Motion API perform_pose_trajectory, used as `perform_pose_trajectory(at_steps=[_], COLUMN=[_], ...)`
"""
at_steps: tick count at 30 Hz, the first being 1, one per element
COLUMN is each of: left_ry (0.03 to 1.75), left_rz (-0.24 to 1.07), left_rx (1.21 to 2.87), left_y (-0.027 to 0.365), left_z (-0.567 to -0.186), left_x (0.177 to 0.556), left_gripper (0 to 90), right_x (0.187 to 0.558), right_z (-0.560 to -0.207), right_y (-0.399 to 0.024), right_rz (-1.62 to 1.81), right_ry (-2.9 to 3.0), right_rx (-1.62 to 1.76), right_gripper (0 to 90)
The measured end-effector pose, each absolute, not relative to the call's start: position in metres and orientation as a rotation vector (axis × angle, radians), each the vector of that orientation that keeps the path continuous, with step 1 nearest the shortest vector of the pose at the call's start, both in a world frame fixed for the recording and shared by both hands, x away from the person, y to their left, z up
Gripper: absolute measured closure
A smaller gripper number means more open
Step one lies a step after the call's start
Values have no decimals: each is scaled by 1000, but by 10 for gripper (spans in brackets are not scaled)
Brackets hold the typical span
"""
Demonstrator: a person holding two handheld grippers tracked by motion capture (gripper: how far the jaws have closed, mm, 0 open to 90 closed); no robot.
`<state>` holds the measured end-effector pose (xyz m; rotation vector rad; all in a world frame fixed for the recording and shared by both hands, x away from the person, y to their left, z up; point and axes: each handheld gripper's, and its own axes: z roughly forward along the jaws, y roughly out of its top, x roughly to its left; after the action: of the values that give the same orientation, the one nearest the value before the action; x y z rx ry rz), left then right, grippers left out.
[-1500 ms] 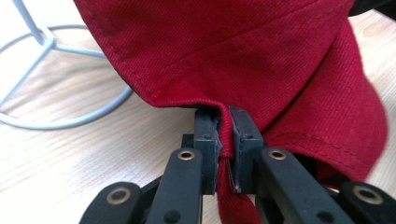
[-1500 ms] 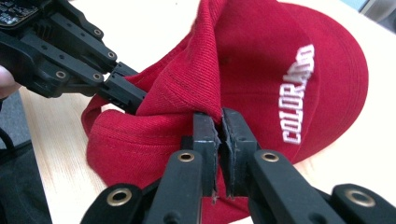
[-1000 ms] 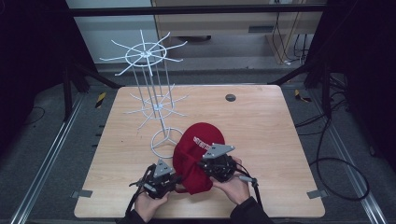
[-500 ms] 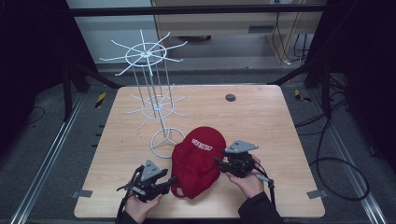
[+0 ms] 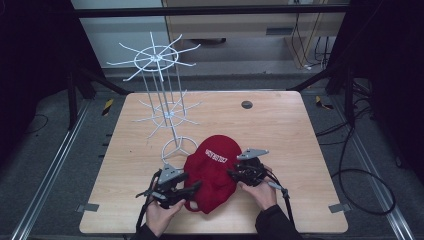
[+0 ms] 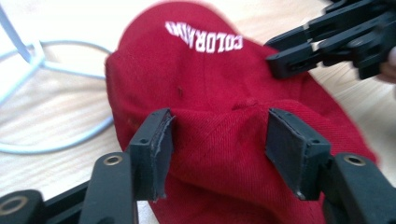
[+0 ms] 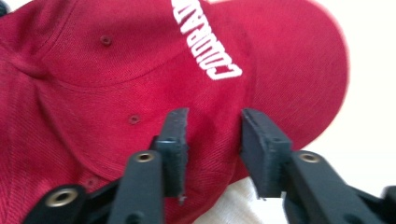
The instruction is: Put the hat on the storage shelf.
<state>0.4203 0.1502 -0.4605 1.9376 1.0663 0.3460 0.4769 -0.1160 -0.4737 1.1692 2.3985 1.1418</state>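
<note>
The red cap point(image 5: 214, 172) is lying on the table point(image 5: 280, 125) beside the wire rack point(image 5: 165, 107), being flanked by both grippers — left point(image 6: 217, 140) and right point(image 7: 212, 149) each spread open around a fold of cloth, apparently being readied for a two-sided pinch.

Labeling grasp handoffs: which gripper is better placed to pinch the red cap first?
Probably left. The left gripper has its open jaws straddling a raised fold of the red cap; the right gripper is open too, at the cap's side, by the brim.
</note>
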Motion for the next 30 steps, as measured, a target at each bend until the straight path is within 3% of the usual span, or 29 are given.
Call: perform_pose_trajectory(at_steps=[2, 4, 9, 24, 30], left_ry=[1104, 1110, 1127, 864, 874], left_rz=[344, 345, 326, 433, 368], left_rx=[1953, 1987, 1997, 2158, 2060], left_y=[144, 140, 133, 72, 103], left_z=[-467, -472, -479, -468, -450], left_x=[425, 429, 441, 465, 453], left_gripper=[468, 543, 823, 830, 698], right_x=[477, 476, 466, 410, 411], right_z=[-475, -475, -469, -469, -462], right_y=[-115, -115, -129, -175, -189], right_rz=[1127, 1106, 1126, 1159, 1252], right_ry=[2413, 2412, 2398, 2360, 2289], right_rx=[1170, 1174, 1198, 1297, 1252], right_gripper=[777, 819, 840, 822, 787])
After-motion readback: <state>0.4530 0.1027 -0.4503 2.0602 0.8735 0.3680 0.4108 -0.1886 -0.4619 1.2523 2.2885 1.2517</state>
